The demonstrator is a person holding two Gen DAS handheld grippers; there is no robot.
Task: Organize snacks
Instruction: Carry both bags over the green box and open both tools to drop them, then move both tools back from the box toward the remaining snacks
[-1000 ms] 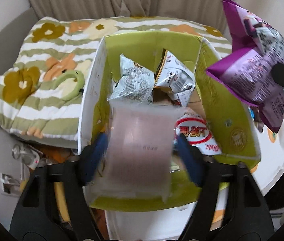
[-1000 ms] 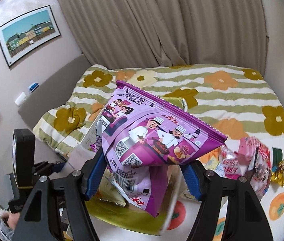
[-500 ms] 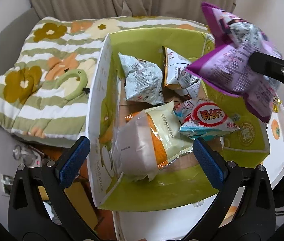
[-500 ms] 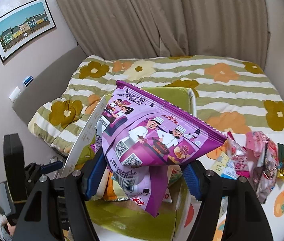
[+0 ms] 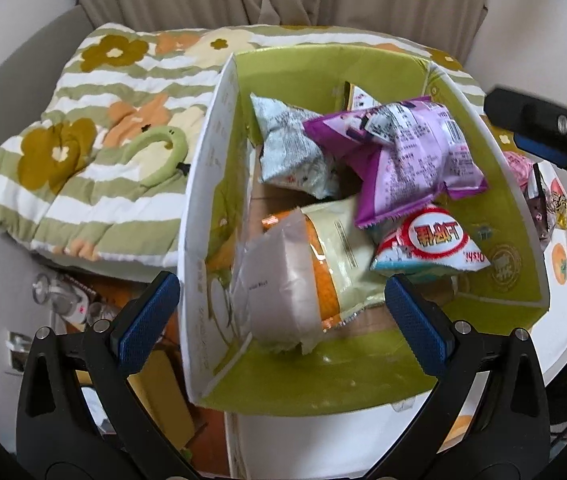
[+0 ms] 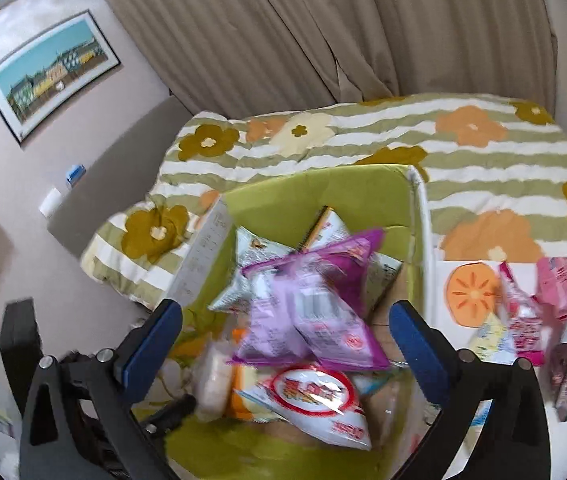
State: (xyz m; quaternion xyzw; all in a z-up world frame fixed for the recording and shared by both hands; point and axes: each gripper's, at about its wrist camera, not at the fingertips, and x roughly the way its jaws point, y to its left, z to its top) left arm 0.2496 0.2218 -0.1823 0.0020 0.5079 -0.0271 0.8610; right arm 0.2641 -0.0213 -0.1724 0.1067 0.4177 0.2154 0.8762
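Both your tongs now stand wide and empty, the right gripper (image 6: 285, 330) having just been opening to drop the purple bag (image 5: 399, 160) into the green box (image 5: 219, 160) mid-frame, while the left gripper (image 5: 283, 304) has released its orange-and-white packet (image 5: 303, 276) lower left inside.

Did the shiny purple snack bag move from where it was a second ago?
Yes. The shiny purple snack bag dropped from above the green cardboard box's rim onto the packets inside, as the right gripper's jaws opened and released it.

Purple snack bag (image 6: 315, 304) motion-blurred in right-wrist view
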